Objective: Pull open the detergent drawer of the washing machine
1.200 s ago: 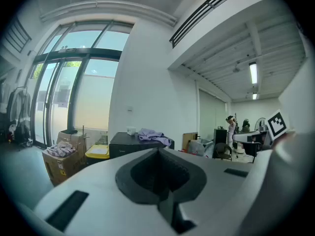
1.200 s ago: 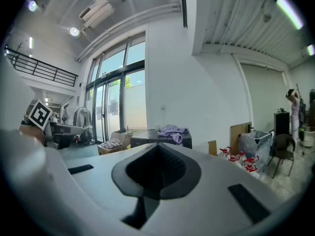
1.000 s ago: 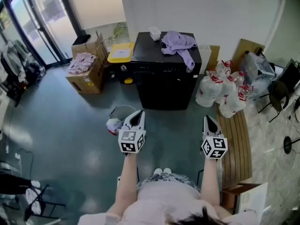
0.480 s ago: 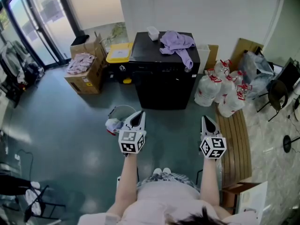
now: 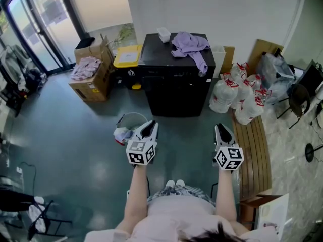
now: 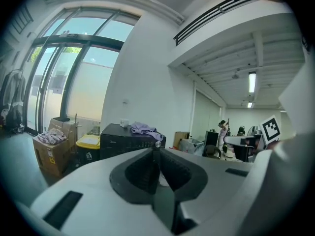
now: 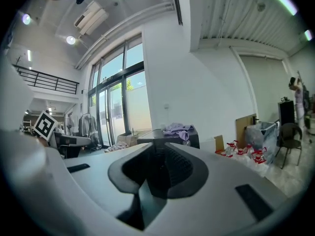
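Note:
A black washing machine [image 5: 176, 92] stands against the far wall with a purple cloth [image 5: 189, 47] and a small white tub [image 5: 164, 34] on top. Its control strip runs along the top front and looks flush; I cannot pick out the drawer. My left gripper [image 5: 150, 126] and right gripper [image 5: 221, 129] are held side by side, well short of the machine and pointing at it. The left jaws are together and empty. The right jaws are starting to part, tips still close, with nothing between them. The machine [image 6: 123, 140] also shows beyond the left jaws.
A cardboard box of clothes [image 5: 93, 74] and a yellow-lidded bin [image 5: 128, 57] stand left of the machine. White bags with red ties [image 5: 242, 97] sit to its right. A wooden bench [image 5: 255, 153] runs along my right. A small basket [image 5: 128, 125] lies on the floor by my left gripper.

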`<state>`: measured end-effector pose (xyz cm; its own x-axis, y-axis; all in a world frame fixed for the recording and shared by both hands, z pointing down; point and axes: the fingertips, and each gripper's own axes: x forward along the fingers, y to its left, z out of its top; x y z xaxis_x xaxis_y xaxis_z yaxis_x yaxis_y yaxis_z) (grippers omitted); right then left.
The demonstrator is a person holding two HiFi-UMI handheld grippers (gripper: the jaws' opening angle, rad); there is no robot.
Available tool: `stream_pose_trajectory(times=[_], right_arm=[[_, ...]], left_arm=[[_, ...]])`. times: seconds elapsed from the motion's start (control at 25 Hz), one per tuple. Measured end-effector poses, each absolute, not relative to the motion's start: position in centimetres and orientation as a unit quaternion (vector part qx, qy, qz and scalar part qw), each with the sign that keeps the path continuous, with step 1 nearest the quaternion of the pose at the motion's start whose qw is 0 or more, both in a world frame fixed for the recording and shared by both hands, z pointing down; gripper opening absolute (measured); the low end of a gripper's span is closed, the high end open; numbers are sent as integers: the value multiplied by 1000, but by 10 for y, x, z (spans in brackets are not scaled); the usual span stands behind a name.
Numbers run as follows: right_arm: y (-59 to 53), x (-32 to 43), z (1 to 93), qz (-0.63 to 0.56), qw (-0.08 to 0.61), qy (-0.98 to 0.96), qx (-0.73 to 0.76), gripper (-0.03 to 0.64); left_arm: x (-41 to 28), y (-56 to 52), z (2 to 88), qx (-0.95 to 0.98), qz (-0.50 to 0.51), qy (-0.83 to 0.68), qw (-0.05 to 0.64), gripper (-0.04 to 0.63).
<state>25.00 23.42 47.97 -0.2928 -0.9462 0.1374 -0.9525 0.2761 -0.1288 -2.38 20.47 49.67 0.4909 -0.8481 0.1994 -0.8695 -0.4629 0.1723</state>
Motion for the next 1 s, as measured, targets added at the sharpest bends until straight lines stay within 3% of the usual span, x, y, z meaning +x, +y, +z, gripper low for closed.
stream_pose_trajectory(times=[0.08, 0.16, 0.4, 0.64, 1.0], right_arm=[[233, 249, 478, 97, 5, -800, 592, 146], [232, 247, 477, 100, -7, -801, 591, 206], [225, 241, 478, 111, -25, -798, 592, 383], [220, 227, 479, 116, -23, -799, 589, 425], [219, 208, 489, 116, -9, -799, 590, 428]], left_arm=[[-23, 204, 497, 857, 43, -498, 126, 74], [-23, 204, 498, 861, 43, -491, 125, 180], [-26, 201, 497, 868, 26, -481, 122, 324], [-33, 196, 494, 871, 23, -478, 110, 348], [-44, 192, 504, 874, 26, -472, 110, 348]])
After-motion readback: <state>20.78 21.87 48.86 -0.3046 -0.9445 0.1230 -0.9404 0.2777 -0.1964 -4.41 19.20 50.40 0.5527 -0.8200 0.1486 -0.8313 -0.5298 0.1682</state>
